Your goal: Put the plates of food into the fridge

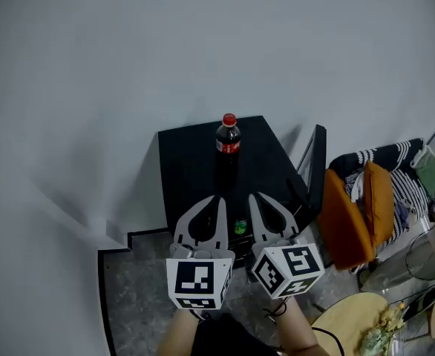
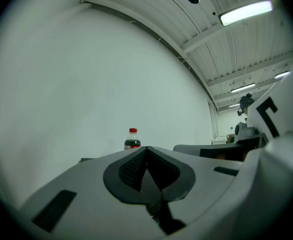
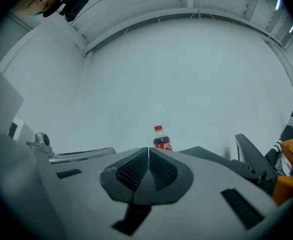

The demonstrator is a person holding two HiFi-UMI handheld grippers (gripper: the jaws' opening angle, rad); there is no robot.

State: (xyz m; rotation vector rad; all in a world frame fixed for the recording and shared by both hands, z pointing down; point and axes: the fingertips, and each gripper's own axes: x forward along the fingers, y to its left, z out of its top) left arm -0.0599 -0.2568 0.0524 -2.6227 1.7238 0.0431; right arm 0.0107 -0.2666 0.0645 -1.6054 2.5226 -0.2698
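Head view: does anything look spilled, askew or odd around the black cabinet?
Nothing stands out. The cola bottle stands upright on the black cabinet, no spill shows, and the left gripper and right gripper are both shut and empty.

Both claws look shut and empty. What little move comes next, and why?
Probably swing the right gripper toward the plate at lower right and open it: it and the left gripper are shut on nothing, and the plate sits outside the fridge.
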